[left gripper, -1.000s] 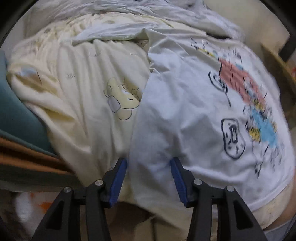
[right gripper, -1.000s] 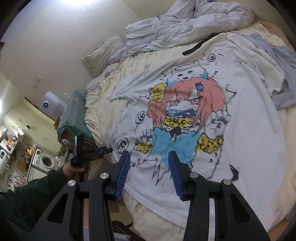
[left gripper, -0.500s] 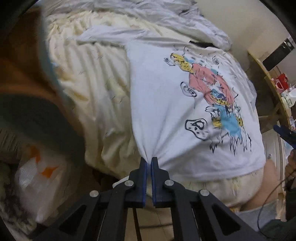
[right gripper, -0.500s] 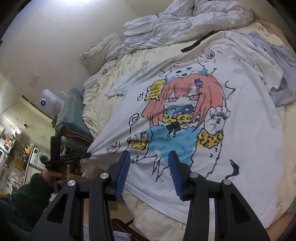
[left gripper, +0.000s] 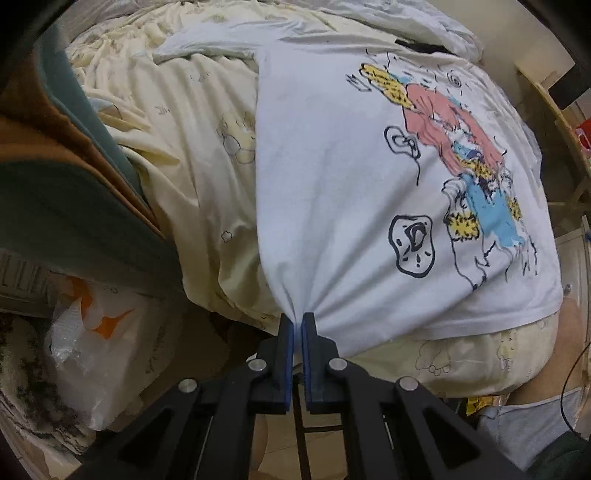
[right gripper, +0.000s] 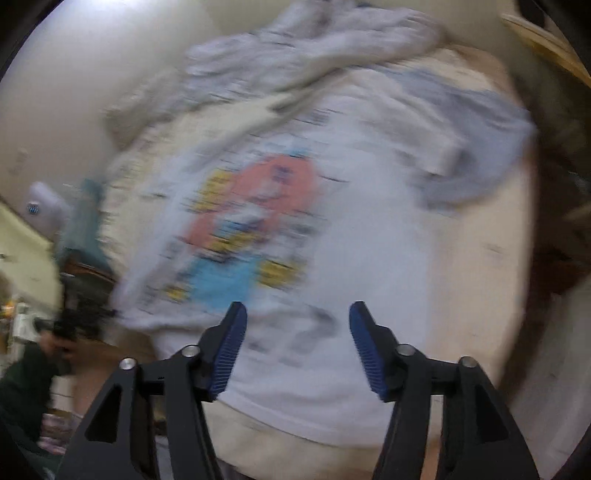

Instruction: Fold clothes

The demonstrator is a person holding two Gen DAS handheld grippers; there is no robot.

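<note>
Left wrist view is showing me that my left gripper [left gripper: 297, 320] is now pinching the near left corner of the white T-shirt [left gripper: 332, 166]. A second ago its blue pads were standing apart over that hem with nothing caught. Now they are pressed together, and the cloth is bunching into little folds that are fanning out from the pinch. The T-shirt is lying flat on the yellow bed sheet [left gripper: 192, 155], picture side up, with its bottom hem at the near edge of the bed and its neck far away by the grey blanket [left gripper: 388, 14]. I am thinking this means one corner is ready, so the fold can start once the other corner is caught too. In the right wrist view everything is blurry because that hand is sweeping fast to the right along the near hem. My right gripper [right gripper: 297, 315] is opening its jaws wider as it goes, and nothing is between them yet; the T-shirt [right gripper: 369, 251] is only lying under them. Another grey piece of clothing [right gripper: 472, 147] is lying on the far right, touching the T-shirt there. I am guessing the right side is heading for the near right corner.
</note>
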